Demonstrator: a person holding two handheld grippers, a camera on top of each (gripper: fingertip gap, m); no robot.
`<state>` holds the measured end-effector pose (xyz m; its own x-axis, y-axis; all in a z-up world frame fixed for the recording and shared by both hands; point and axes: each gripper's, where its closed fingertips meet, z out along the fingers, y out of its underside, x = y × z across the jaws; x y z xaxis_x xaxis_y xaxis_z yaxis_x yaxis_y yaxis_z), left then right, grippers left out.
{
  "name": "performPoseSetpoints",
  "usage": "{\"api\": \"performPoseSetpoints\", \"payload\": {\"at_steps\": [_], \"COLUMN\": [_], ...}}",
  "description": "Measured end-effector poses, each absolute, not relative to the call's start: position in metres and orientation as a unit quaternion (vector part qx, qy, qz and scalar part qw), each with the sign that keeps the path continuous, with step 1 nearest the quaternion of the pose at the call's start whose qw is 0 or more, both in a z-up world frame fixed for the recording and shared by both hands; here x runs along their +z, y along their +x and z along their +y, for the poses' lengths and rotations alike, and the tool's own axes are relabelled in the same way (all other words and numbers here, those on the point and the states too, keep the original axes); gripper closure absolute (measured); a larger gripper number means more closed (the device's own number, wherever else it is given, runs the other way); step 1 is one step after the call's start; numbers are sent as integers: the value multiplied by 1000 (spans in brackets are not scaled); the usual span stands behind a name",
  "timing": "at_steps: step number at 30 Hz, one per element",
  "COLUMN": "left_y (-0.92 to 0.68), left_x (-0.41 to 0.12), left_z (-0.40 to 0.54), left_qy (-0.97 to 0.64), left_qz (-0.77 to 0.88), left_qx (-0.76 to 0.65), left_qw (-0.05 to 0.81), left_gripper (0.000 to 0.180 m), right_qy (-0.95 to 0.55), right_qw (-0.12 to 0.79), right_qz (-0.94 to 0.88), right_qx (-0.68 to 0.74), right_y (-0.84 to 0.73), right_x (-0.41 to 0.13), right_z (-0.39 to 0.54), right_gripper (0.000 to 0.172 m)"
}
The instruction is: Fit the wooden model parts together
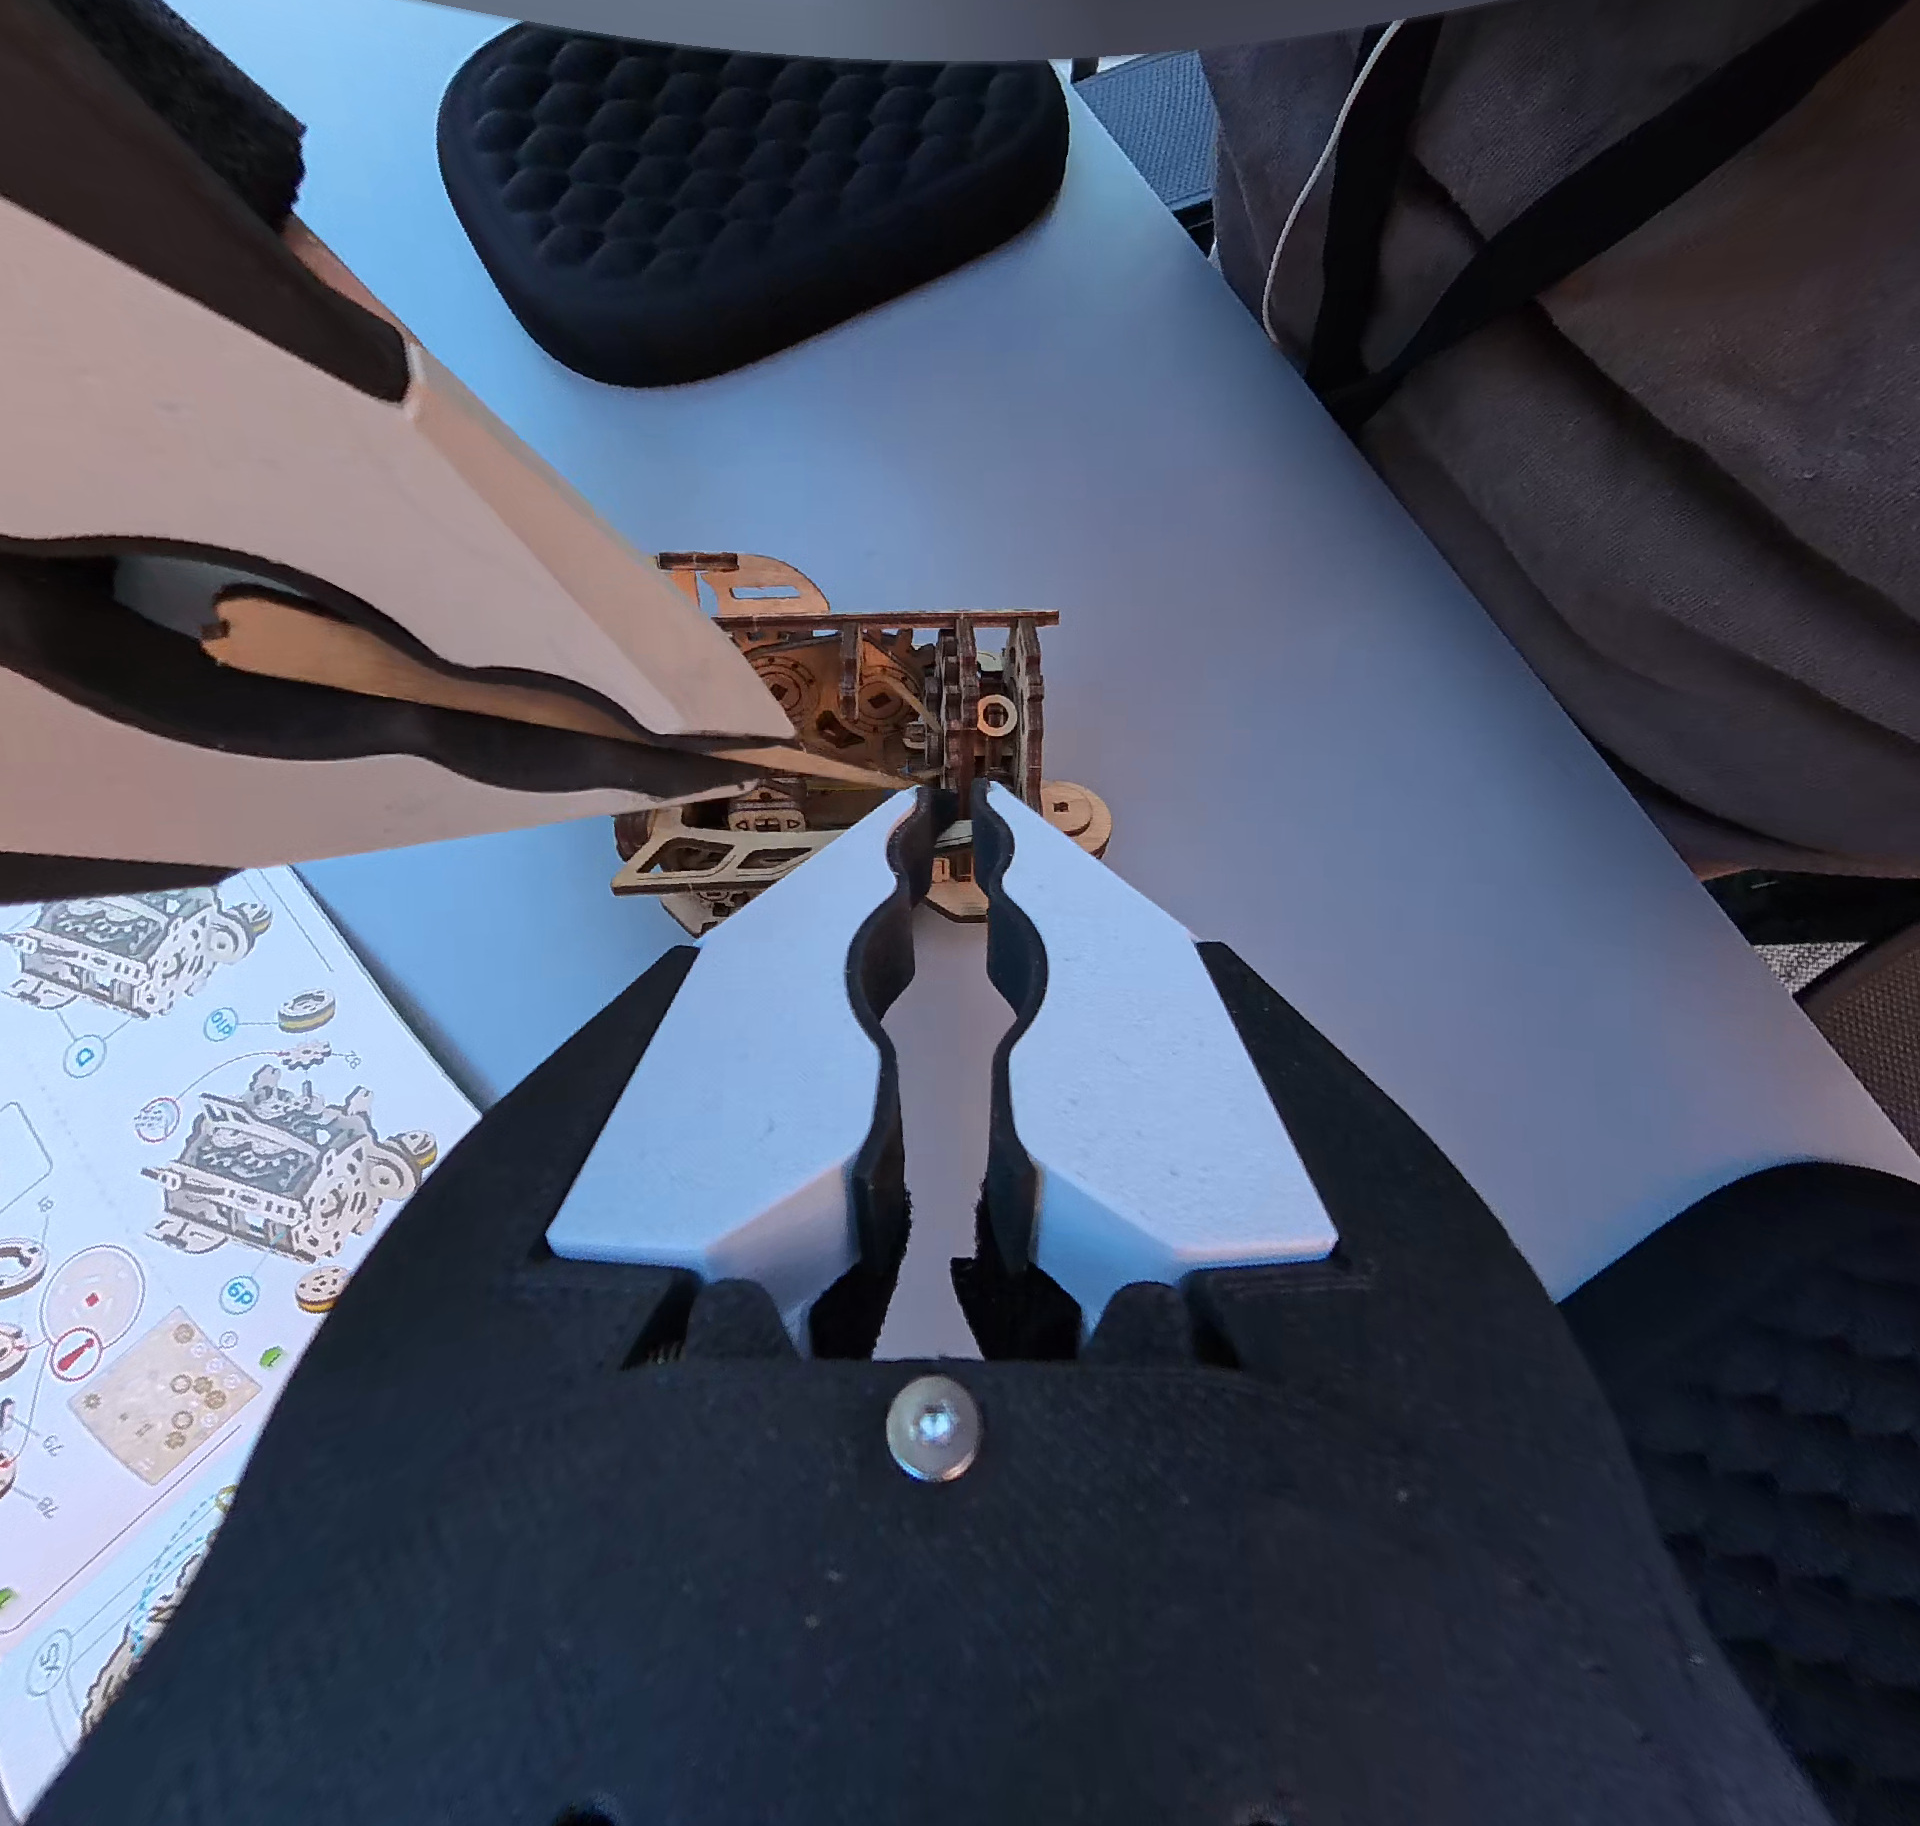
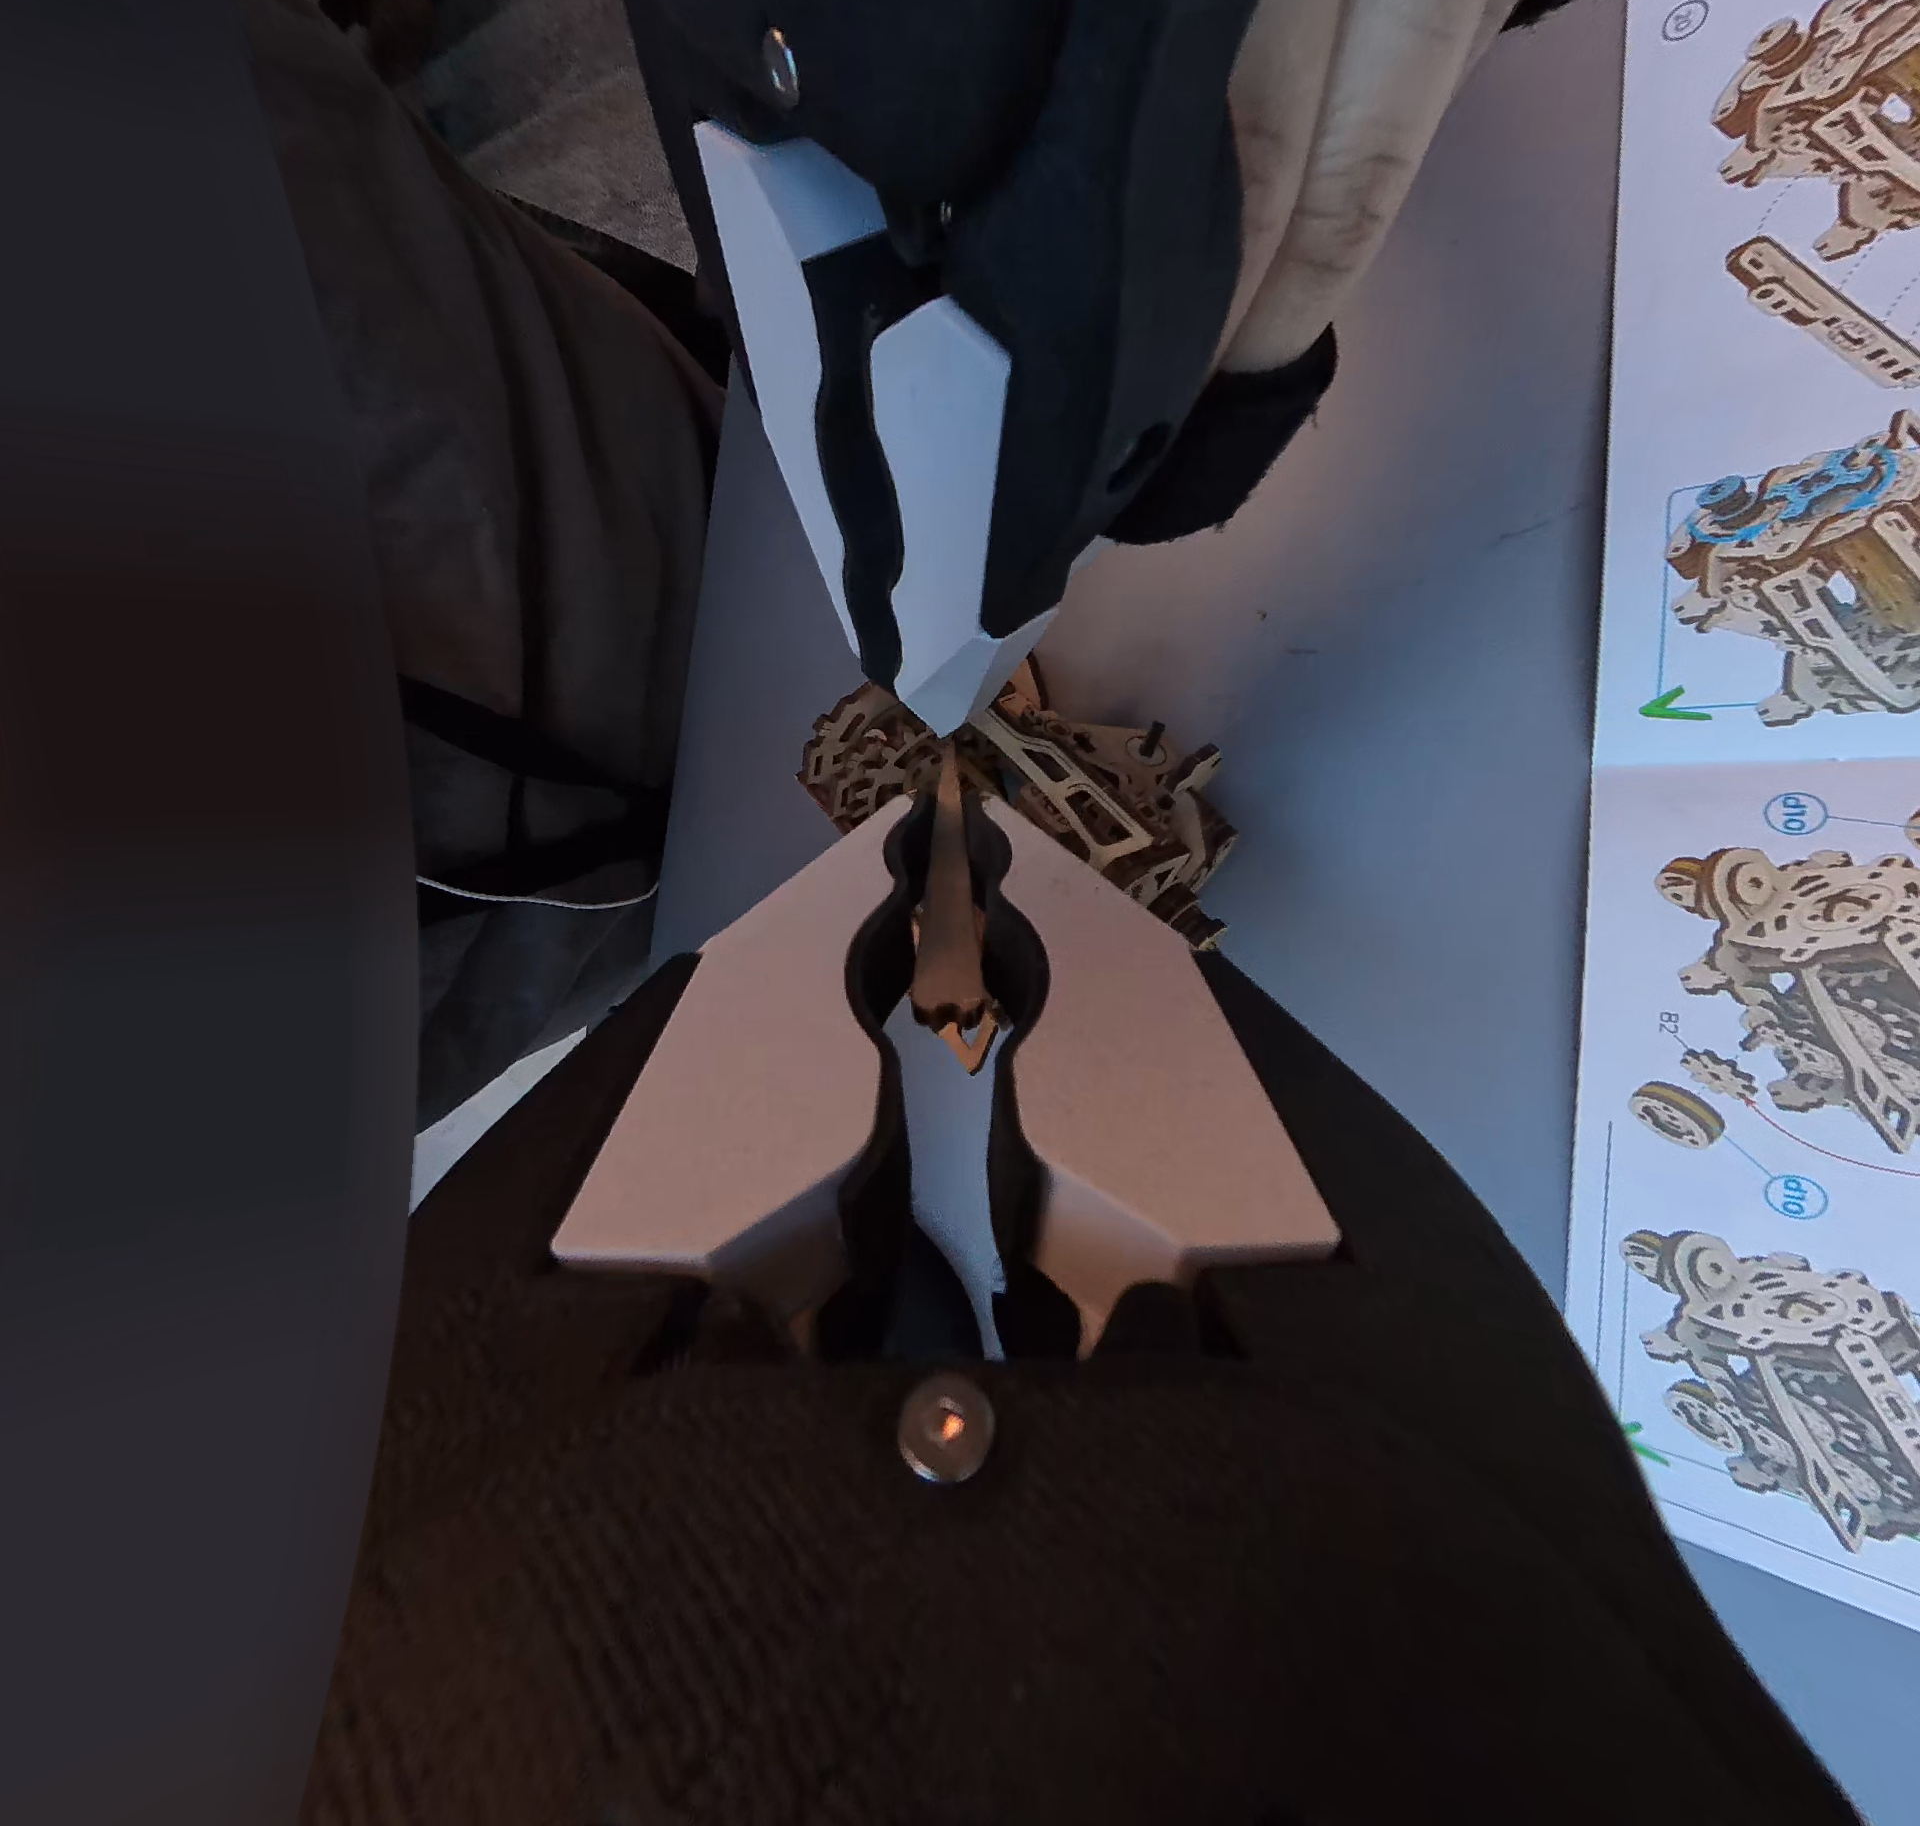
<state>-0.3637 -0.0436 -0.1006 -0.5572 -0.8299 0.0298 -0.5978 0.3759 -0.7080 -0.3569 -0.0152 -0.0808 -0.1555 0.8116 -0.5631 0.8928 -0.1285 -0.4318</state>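
The wooden model (image 1: 883,696), a gear-filled frame with wheels, stands on the white table (image 1: 1299,737). My left gripper (image 1: 954,800) is shut on a dark upright plate at the model's near side. It also shows in the right wrist view (image 2: 935,716), coming down onto the model (image 2: 1101,800) from above. My right gripper (image 2: 943,820) is shut on a flat, slender wooden part (image 2: 951,945) that runs along between its pads. In the left wrist view this gripper (image 1: 769,763) comes in from the left, and the part's (image 1: 343,649) tip reaches the model beside my left fingertips.
A printed instruction sheet (image 1: 156,1205) lies at the left of the table, and at the right in the right wrist view (image 2: 1766,841). Black foam pads lie behind the model (image 1: 748,197) and at the near right (image 1: 1766,1413). Grey fabric (image 1: 1610,426) lies past the table's edge. The tips of both grippers are at nearly the same place.
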Motion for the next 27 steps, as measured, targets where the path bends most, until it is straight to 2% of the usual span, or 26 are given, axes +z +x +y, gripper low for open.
{"api": "performPoseSetpoints", "payload": {"at_steps": [12, 27], "left_y": [-363, -363], "left_x": [-101, -101], "left_z": [-44, -43], "left_qy": [-439, -438], "left_qz": [812, 812], "left_qx": [-346, -345], "left_qw": [168, 172], "left_gripper": [177, 176], "right_qy": [636, 634], "right_qw": [65, 132], "right_qz": [669, 684], "right_qx": [-379, -337], "right_y": [-357, -357], "right_x": [-80, -86], "right_z": [-19, -17], "right_gripper": [168, 168]}}
